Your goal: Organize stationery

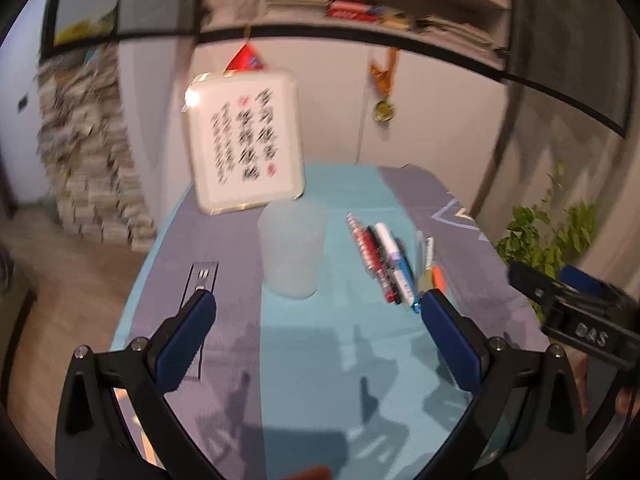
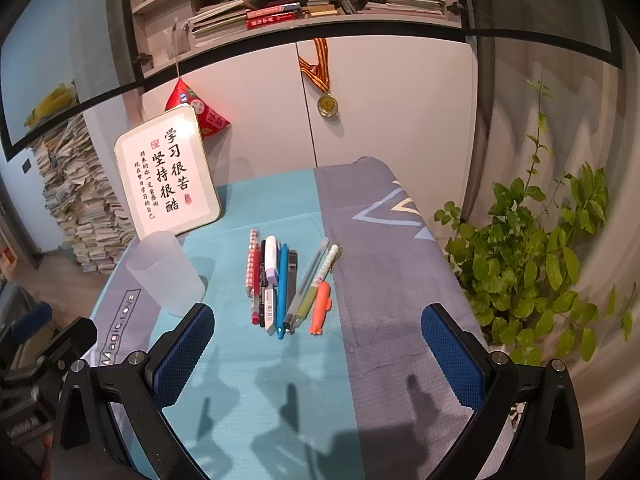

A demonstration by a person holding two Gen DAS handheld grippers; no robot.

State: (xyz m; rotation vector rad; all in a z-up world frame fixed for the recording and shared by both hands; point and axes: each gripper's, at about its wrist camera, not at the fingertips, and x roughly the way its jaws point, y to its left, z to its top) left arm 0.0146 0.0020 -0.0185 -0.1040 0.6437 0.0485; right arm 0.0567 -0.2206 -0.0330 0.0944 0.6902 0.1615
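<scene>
While both tools hung above the table [image 2: 280,208], the left hand-held gripper [image 1: 316,304] stood with its jaws spread wide and empty, as did the right hand-held gripper [image 2: 318,316]. Ahead and left of the right one, a frosted cup [image 2: 164,276] stood upright on the teal and grey cloth [image 2: 380,264], before a framed calligraphy sign [image 2: 168,172]. Straight ahead lay a row of pens [image 2: 280,280]. Farther right, a leafy plant [image 2: 532,256] stood beside the table, below bookshelves [image 2: 280,8].

"Magic.LOVE" on tablecloth [image 2: 120,322]; "学习很苦 坚持很酷" on framed sign [image 2: 168,172]
</scene>
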